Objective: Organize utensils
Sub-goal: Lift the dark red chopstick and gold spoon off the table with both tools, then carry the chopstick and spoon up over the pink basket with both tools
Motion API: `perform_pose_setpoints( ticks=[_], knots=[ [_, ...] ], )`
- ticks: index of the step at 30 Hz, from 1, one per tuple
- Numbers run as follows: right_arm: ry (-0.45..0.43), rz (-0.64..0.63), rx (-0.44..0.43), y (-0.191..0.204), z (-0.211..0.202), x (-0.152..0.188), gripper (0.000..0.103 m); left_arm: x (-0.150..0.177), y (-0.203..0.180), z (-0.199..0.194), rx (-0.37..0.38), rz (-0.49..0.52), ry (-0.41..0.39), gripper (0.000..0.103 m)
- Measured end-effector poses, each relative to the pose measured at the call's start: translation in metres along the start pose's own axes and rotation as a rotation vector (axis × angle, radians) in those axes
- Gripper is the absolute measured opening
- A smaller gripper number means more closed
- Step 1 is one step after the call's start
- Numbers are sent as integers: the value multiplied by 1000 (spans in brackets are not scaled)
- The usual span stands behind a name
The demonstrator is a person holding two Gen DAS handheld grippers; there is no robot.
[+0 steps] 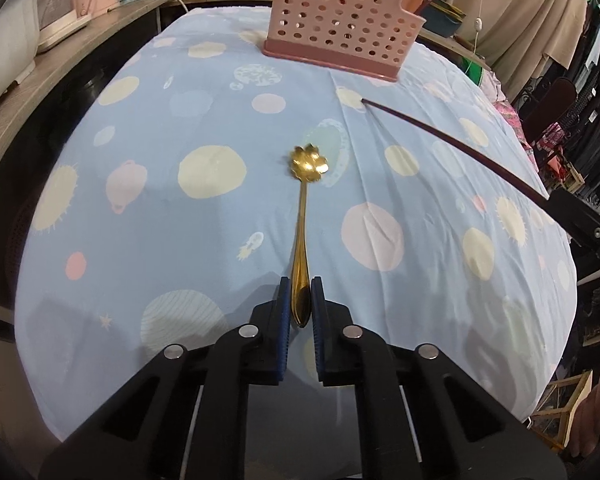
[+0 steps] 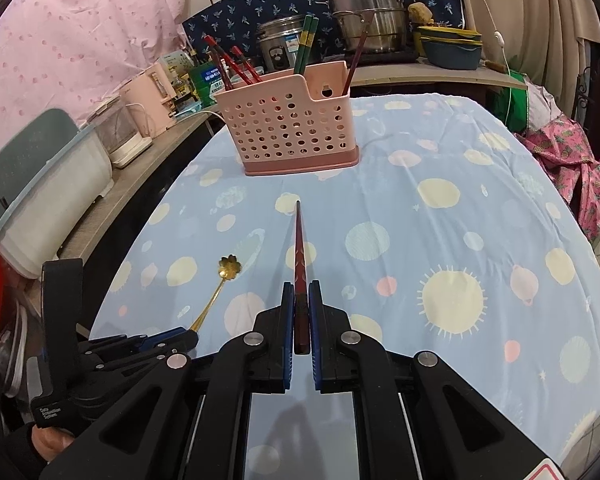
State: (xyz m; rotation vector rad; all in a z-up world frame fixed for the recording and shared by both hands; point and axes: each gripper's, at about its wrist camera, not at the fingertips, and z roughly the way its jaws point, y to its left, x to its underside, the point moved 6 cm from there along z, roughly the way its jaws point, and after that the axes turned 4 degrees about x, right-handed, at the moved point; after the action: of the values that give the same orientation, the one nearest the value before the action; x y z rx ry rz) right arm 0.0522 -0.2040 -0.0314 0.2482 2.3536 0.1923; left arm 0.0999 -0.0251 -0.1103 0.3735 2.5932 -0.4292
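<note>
A: Left gripper (image 1: pixel 300 300)?
B: Clamped on gold spoon (image 1: pixel 302 216) handle, bowl pointing toward pink caddy (image 1: pixel 340 28).
A: Right gripper (image 2: pixel 301 312)?
B: Closed on dark red chopstick (image 2: pixel 300 248), above the desk (image 2: pixel 440 208).

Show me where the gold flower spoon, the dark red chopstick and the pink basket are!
gold flower spoon (image 1: pixel 309 165): left wrist view, on its flower-shaped bowl.
dark red chopstick (image 2: pixel 300 264): right wrist view, middle of its shaft.
pink basket (image 2: pixel 288 132): right wrist view, on its holed front wall.
</note>
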Motion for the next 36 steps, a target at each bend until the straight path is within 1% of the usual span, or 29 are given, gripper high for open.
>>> perform_pose_setpoints(
  ticks=[3,4,5,9,14,16,21,26,30,33,36],
  knots=[
    [-12,-2,2,0,-3,-1,7,-8,-3,-15,8,3,-37,8],
    [-18,-2,1,1,-4,-2,7,-13,-5,-21,16,0,-51,3],
    [-23,-3,0,1,-6,-4,7,-17,-6,-27,24,-1,-63,1],
    [-44,-3,-8,2,-12,-12,7,-36,-14,-47,41,3,-113,1],
    [-80,-5,-19,5,-21,-27,7,-60,-23,-59,44,21,-143,1],
    [-97,0,-23,5,-25,-34,7,-70,-26,-64,56,20,-150,1],
    [-149,6,-39,7,-36,-58,7,-92,-34,-73,59,37,-163,1],
    [-200,11,-62,11,-42,-84,7,-108,-43,-82,49,80,-179,1],
    [-265,7,-54,11,-48,-109,7,-109,-48,-82,48,108,-166,1],
    [-319,-2,-19,7,-50,-129,7,-105,-52,-80,51,125,-148,1],
    [-342,13,-19,2,-50,-143,7,-100,-51,-76,49,127,-124,1]
  ],
)
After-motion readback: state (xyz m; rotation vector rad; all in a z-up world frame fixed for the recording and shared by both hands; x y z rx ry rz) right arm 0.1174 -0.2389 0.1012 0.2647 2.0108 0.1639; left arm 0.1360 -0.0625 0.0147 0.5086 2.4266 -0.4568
